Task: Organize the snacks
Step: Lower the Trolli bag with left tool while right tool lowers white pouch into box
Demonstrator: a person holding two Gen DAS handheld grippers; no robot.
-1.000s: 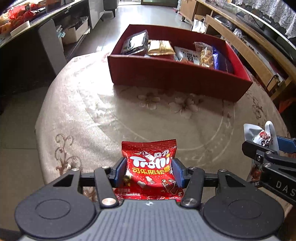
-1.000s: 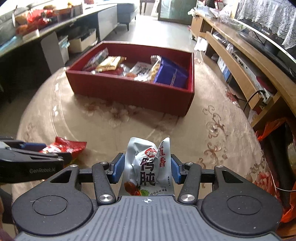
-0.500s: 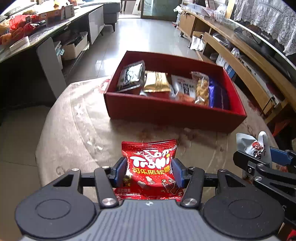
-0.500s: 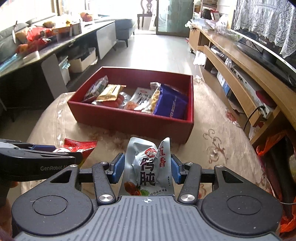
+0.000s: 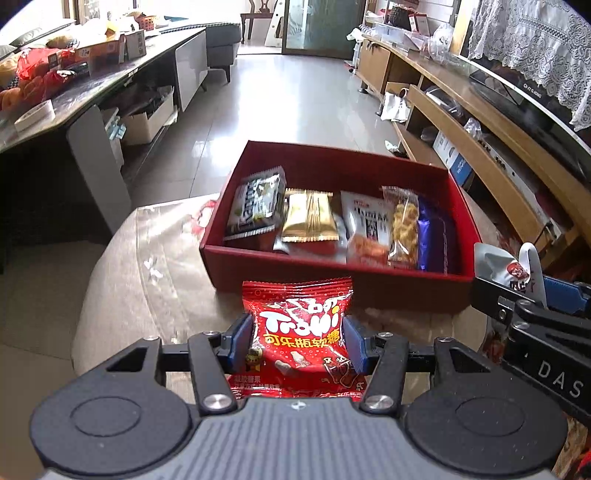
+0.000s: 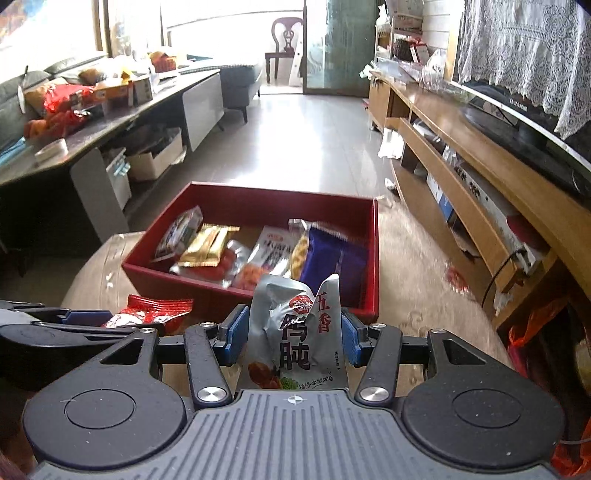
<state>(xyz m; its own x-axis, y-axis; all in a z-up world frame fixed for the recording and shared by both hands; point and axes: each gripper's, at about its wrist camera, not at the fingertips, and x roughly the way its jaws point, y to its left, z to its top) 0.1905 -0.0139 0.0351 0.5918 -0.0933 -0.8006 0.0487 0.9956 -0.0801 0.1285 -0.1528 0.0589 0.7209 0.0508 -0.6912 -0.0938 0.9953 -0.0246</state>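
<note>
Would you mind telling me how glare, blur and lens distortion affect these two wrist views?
Left wrist view: strong fisheye bending, dark corners, window glare on the floor; the red candy packet reads sharp. Right wrist view: the window is blown out white, the red box and its snacks slightly smeared, while the silver packet stays crisp.

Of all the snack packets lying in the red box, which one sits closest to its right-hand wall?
The dark purple-blue foil packet. It lies against the right side of the red cardboard box, past the clear packet of twisted golden snacks; the other packets lie farther left.
</note>
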